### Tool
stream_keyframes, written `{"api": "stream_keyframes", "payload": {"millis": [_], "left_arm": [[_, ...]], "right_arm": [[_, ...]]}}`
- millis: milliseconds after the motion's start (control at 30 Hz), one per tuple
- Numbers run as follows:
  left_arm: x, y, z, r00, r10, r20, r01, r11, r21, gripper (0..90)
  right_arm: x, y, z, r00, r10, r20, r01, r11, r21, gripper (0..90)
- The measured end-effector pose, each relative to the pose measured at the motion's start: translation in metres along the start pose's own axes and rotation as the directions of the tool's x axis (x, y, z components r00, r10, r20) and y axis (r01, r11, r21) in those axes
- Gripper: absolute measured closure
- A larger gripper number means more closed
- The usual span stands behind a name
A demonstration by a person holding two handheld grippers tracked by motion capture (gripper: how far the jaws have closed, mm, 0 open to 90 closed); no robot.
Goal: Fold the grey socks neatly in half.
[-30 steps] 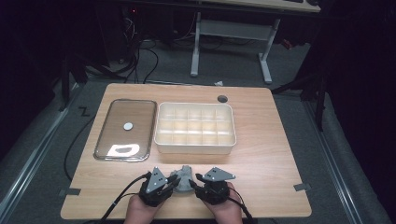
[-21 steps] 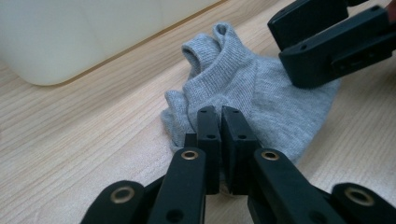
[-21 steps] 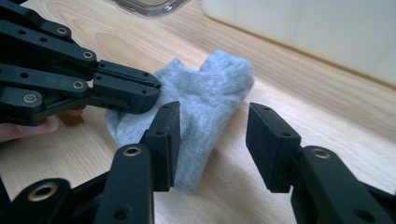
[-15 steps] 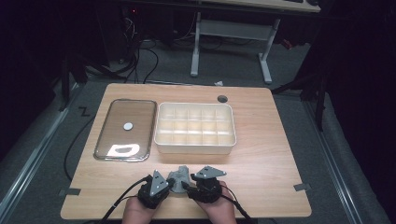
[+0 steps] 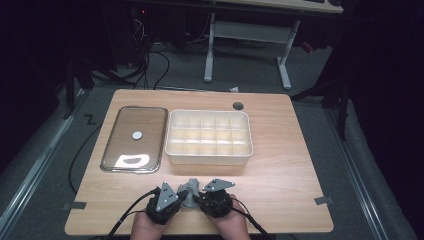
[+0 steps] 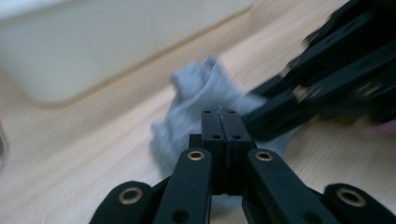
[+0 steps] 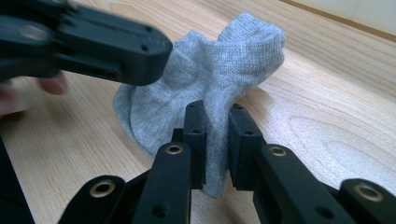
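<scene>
A crumpled grey sock (image 5: pixel 192 192) (image 7: pixel 233 56) (image 6: pixel 205 88) lies on the wooden table near its front edge, between my two grippers. My right gripper (image 5: pixel 199 196) (image 7: pixel 214 114) comes at it from the right. Its jaws have just been closing, and a fold of the sock now fills the narrow gap between them. My left gripper (image 5: pixel 183 194) (image 6: pixel 223 114) reaches in from the left with its jaws pressed together, tip against the sock. I cannot tell whether any fabric is pinched there. In the right gripper view the left gripper (image 7: pixel 154 51) rests on the sock's top.
A white box (image 5: pixel 209 161) with several compartments stands mid-table behind the sock. Left of it lies a shiny flat tray (image 5: pixel 111 142) with a small white disc (image 5: pixel 136 135). A round cable hole (image 5: pixel 238 105) sits near the far edge. Bare wood lies right of the grippers.
My right gripper has shifted left and toward the front edge, closing in on the sock. The left gripper has barely moved. The two grippers now stand closer together.
</scene>
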State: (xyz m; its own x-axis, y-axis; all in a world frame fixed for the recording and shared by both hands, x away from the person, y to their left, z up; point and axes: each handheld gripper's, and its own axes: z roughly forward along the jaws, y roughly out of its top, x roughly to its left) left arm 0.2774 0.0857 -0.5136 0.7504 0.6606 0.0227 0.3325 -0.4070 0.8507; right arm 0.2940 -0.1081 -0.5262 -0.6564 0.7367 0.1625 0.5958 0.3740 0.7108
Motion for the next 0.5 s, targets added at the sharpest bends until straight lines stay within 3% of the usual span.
{"api": "stream_keyframes", "payload": {"millis": [133, 500], "left_arm": [[0.004, -0.007, 0.012, 0.9996, -0.029, 0.005, 0.028, 0.9982, 0.052, 88.0], [0.004, -0.012, 0.018, 0.9991, 0.03, 0.03, -0.033, 0.9958, 0.085, 83.8]], "right_arm": [[0.0, -0.001, -0.001, 1.0, 0.001, 0.004, -0.001, 1.0, 0.001, 80.8], [0.005, 0.003, -0.012, 0.9998, -0.02, 0.001, 0.02, 1.0, -0.016, 81.2]]}}
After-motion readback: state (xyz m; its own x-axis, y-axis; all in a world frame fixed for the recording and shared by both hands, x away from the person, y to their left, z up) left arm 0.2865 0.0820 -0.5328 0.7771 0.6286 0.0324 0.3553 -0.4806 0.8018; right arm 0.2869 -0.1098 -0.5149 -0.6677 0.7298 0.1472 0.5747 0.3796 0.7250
